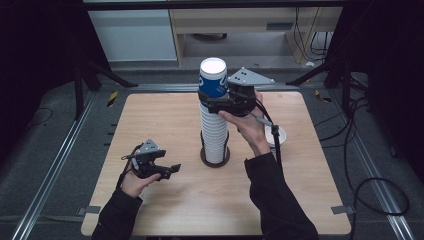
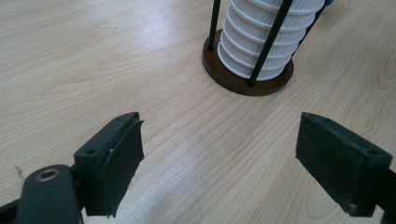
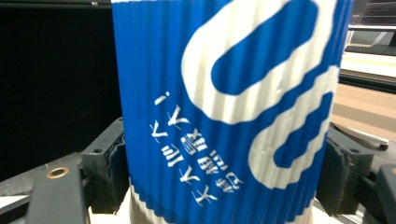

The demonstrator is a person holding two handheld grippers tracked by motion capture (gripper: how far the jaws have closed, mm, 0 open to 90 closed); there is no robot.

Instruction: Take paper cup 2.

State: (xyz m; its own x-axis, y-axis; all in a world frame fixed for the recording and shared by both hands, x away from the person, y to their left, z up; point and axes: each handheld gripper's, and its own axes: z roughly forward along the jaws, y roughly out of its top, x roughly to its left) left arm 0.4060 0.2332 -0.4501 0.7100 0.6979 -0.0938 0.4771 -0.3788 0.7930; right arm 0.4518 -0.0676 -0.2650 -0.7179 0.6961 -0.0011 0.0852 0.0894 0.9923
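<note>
Right gripper (image 1: 215, 97) clamps blue cup (image 1: 213, 79) inverted atop the upright cup stack (image 1: 214, 135) at table (image 1: 150, 120) centre, axis vertical, so lift straight up; left gripper (image 1: 172, 169) open, idle near front-left.

Right gripper (image 1: 212, 96) clamped on blue cup (image 1: 213, 78) atop white stack (image 1: 214, 135) — left gripper (image 1: 172, 169) apart.

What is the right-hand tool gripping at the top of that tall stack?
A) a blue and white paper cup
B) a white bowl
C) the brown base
A: the right gripper has its fingers pressed on both sides of the blue and white paper cup.
</note>
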